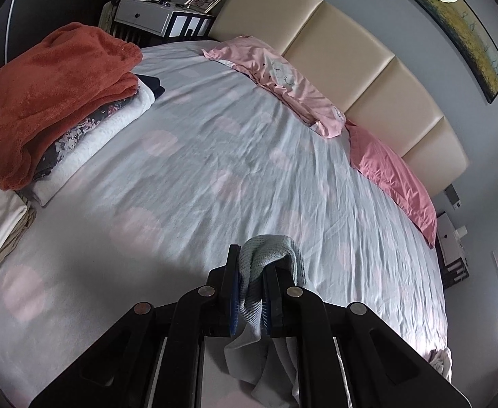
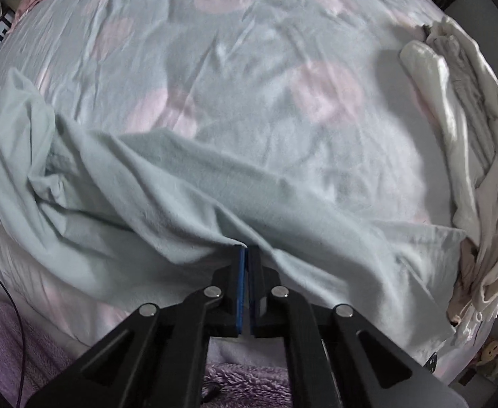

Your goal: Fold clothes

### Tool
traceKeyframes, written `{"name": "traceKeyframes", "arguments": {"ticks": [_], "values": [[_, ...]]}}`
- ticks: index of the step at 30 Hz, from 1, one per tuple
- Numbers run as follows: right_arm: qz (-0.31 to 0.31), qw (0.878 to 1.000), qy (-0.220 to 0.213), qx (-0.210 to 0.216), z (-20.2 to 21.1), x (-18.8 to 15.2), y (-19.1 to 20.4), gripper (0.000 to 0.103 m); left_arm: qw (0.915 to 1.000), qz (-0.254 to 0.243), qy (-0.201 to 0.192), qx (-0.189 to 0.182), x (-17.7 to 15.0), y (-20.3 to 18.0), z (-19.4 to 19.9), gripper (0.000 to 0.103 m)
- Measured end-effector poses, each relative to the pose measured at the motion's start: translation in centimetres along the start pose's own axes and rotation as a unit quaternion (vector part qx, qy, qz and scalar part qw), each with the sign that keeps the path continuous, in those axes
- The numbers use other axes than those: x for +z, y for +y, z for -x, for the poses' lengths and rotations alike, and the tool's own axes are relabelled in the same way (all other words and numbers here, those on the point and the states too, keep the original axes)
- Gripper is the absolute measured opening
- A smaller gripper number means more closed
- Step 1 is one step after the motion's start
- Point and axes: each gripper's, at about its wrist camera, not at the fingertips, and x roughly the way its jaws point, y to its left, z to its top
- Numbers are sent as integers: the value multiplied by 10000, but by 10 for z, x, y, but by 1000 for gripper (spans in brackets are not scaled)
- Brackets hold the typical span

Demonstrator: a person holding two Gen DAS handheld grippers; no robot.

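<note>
A pale mint-green garment [image 2: 167,183] lies spread across the near part of the bed in the right wrist view. My right gripper [image 2: 246,250] is shut on its near edge, the cloth stretching away to both sides. My left gripper [image 1: 254,255] is shut on a ribbed hem of the same pale green garment [image 1: 266,248], which bunches over the fingertips and hangs down between the fingers. The left gripper is raised above the bed.
The bed sheet [image 1: 215,156] is pale blue with pink spots. A stack of folded clothes topped by an orange fleece [image 1: 52,95] sits at the left. Pink pillows [image 1: 300,91] line the beige headboard [image 1: 351,54]. White clothes [image 2: 469,156] are piled at the bed's right edge.
</note>
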Motion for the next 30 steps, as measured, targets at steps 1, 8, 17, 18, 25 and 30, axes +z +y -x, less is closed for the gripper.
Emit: {"name": "traceKeyframes", "arguments": {"ticks": [1, 8, 17, 18, 25, 30], "values": [[-63, 9998, -182, -88, 11, 4, -5, 1, 10000, 12, 10, -6, 0, 0, -1, 11], [-595, 9864, -1388, -646, 76, 66, -35, 1, 9999, -137, 23, -44, -2, -8, -4, 11], [279, 9957, -881, 24, 60, 79, 0, 14, 9998, -160, 115, -18, -2, -8, -11, 11], [517, 9961, -694, 183, 54, 69, 10, 20, 9998, -179, 118, -14, -2, -9, -12, 11], [1494, 9848, 568, 677, 8, 1, 72, 27, 9996, -233, 140, 43, -6, -9, -11, 11], [1868, 9744, 994, 762, -12, -23, 102, 40, 9997, -166, 189, 30, -8, -3, -11, 11]]}}
